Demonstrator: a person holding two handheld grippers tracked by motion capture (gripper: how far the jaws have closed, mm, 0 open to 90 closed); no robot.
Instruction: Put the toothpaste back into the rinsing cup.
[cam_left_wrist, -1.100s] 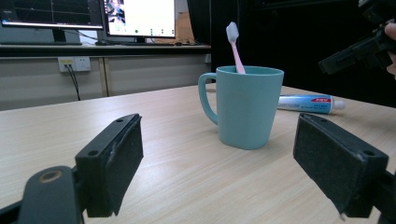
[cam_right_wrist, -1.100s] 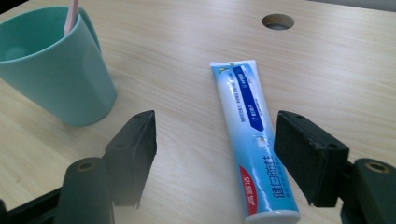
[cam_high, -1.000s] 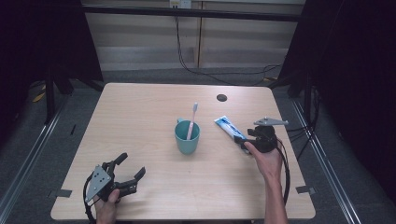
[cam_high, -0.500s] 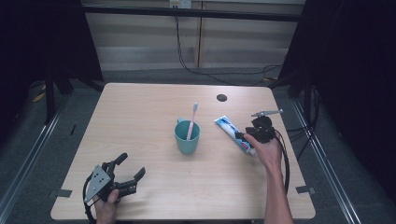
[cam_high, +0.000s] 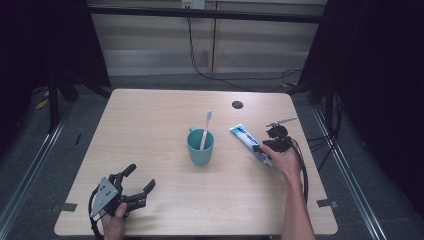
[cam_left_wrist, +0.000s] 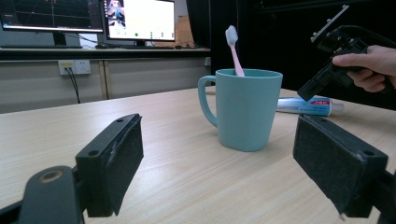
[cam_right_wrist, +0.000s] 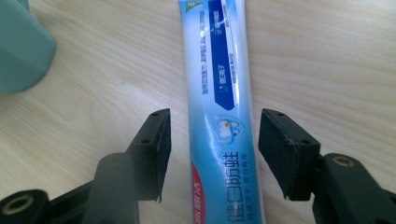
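A teal mug (cam_high: 200, 147) stands mid-table with a pink toothbrush (cam_high: 205, 129) upright in it; the left gripper view has the mug (cam_left_wrist: 244, 108) and toothbrush (cam_left_wrist: 233, 47) ahead. A blue and white toothpaste tube (cam_high: 248, 141) lies flat to the mug's right. My right gripper (cam_high: 266, 150) hovers over the tube's near end, open, and its jaws straddle the tube (cam_right_wrist: 219, 107) without touching it. My left gripper (cam_high: 137, 186) rests at the front left of the table, open and holding nothing, well short of the mug.
The wooden table (cam_high: 150, 130) has a round cable hole (cam_high: 237, 104) at the back right. Cables trail from the right gripper over the table's right edge. A shelf with monitors (cam_left_wrist: 93, 18) stands beyond the far edge.
My right gripper has moved forward and dropped toward the toothpaste tube, with its jaws now on either side of it. The left gripper has stayed put.
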